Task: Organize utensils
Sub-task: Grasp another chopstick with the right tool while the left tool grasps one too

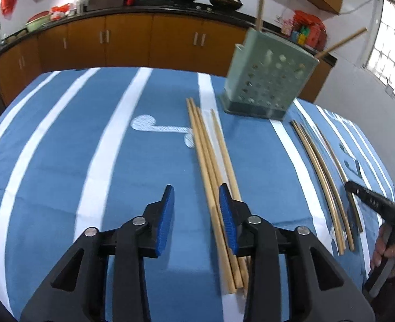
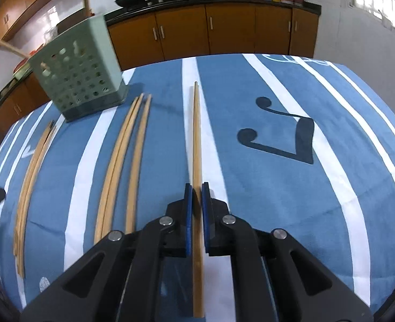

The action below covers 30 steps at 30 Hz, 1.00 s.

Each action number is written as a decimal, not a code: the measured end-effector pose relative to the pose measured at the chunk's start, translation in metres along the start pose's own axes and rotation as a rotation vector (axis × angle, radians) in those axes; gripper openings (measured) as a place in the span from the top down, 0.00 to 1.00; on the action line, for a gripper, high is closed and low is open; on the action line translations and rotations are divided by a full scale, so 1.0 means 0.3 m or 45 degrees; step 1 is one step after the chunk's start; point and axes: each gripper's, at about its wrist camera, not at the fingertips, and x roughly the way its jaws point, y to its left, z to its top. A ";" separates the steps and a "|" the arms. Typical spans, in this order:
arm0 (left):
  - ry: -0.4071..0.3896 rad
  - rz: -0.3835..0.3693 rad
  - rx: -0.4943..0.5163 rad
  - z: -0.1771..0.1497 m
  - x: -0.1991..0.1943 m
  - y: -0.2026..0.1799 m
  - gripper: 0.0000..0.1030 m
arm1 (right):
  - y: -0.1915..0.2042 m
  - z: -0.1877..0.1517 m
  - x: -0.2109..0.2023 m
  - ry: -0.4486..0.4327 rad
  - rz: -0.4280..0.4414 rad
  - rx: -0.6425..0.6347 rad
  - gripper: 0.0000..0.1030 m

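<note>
While the right gripper (image 2: 196, 187) clamps one chopstick (image 2: 196, 134) lying on the striped cloth (image 2: 291, 201) and the left gripper (image 1: 196, 190) stands part-open around another bundle (image 1: 211, 166), lift level, then tip thin-end down into the green holder (image 2: 76, 80).

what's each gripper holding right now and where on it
Right gripper is shut on a chopstick near its thick end. Left gripper is open, holding nothing.
</note>
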 end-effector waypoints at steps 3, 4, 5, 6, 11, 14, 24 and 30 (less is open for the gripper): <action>0.036 -0.002 0.023 -0.012 0.023 -0.013 0.75 | 0.003 -0.004 -0.003 -0.006 -0.011 -0.024 0.92; 0.050 0.001 0.032 -0.018 0.032 -0.019 0.76 | 0.004 -0.006 -0.004 -0.008 -0.013 -0.029 0.92; 0.059 0.006 0.038 -0.021 0.039 -0.022 0.77 | 0.005 -0.005 -0.001 -0.009 -0.013 -0.031 0.92; 0.068 0.013 0.045 -0.023 0.047 -0.024 0.78 | 0.004 -0.006 -0.001 -0.010 -0.011 -0.030 0.92; 0.086 0.046 0.069 -0.026 0.061 -0.034 0.79 | 0.003 -0.004 -0.001 -0.013 -0.009 -0.037 0.92; 0.095 0.072 0.086 -0.023 0.073 -0.046 0.79 | 0.010 -0.005 0.000 -0.015 -0.016 -0.047 0.92; 0.077 0.163 0.045 0.015 0.095 0.002 0.93 | 0.031 -0.006 0.003 -0.015 0.012 -0.093 0.91; 0.063 0.129 -0.028 0.044 0.102 0.096 0.93 | 0.023 0.021 0.024 -0.023 0.002 -0.088 0.92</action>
